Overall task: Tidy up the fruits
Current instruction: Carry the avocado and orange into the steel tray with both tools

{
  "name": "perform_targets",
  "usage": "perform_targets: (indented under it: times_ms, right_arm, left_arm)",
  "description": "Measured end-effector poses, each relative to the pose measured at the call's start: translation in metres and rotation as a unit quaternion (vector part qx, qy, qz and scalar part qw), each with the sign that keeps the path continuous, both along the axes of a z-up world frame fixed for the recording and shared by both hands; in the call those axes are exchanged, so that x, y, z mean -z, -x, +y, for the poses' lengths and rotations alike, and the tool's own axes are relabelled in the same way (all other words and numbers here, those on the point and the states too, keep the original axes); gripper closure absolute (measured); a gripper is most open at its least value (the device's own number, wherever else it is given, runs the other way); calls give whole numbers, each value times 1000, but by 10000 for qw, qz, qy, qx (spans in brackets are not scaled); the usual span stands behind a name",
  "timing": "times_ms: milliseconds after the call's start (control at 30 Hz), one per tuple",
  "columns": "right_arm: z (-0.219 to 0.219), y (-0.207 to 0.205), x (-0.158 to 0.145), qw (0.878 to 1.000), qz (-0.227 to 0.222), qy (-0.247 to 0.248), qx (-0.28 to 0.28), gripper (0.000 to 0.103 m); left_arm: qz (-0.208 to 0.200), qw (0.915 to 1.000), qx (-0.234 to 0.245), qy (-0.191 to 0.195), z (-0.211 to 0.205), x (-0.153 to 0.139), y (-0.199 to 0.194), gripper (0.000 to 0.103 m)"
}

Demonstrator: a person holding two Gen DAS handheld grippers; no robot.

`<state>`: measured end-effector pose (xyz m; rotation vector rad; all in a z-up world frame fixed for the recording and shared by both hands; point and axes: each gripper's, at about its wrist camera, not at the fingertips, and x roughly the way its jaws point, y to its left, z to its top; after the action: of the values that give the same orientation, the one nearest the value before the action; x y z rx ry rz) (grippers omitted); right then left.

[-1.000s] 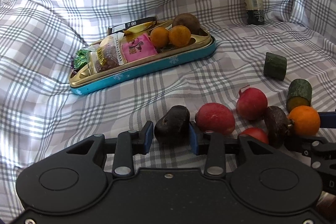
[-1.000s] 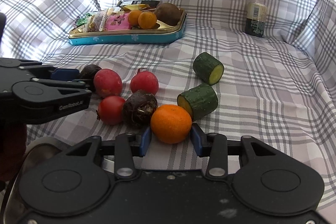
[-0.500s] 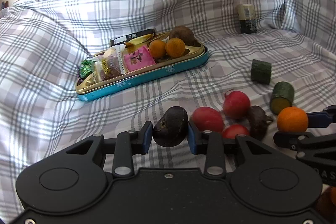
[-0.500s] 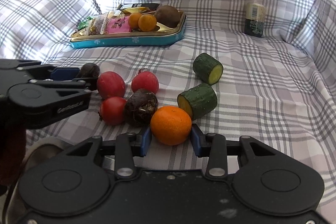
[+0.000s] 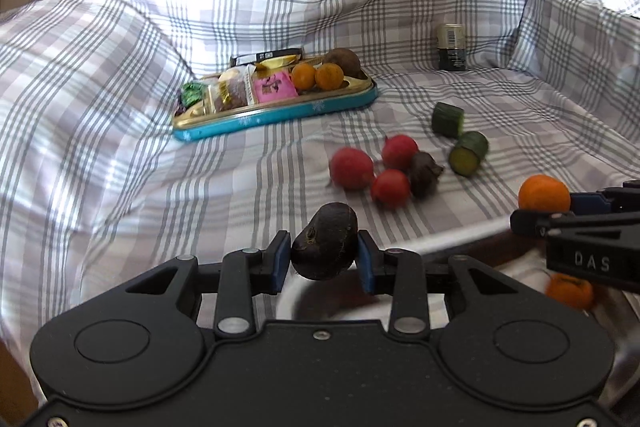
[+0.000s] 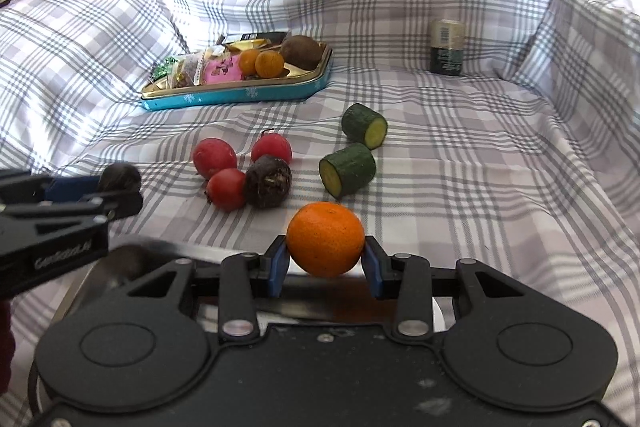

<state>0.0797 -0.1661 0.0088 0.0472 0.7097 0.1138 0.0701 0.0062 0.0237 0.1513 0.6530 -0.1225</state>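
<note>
On the left, the left gripper is clamped on a dark, wrinkled fruit, held clear of the checked sheet; its jaws have just been closing on that fruit; a pale metal rim, blurred, shows just beneath it. Further back on the left, a teal tin holds wrapped snacks, two small oranges and a brown fruit. In the middle of the sheet lie three red fruits and a dark round one, bunched together and touching; just to their right lie two cut cucumber pieces, close to each other. Nearer the camera, the right gripper pinches an orange between its blue pads, lifted off the sheet above the same metal rim; its jaws have been tightening slightly. Far back on the right, a small dark can stands upright against the folds of the sheet.
</note>
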Motion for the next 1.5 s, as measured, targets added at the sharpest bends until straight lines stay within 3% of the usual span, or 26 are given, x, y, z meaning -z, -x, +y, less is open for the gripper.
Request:
perform_targets:
  times_ms: [333,767,1233,1500]
  right_arm:
    - [-8,64,-3,9994,-321,15,98,62]
    - [-9,112,2,9992,-384,-113,92,62]
    - [-16,110,9,9991,-104,-390,154,62]
    - [-17,108,10,9988,-89,-466,132,62]
  left_arm:
    - [107,9987,-46,506,5,13,54,58]
    - [-42,9981,5,616,-3,18,92,58]
    - [400,9935,569,901,-7,24,92,58]
    - [459,9919,616,1009,-8,25,90,58]
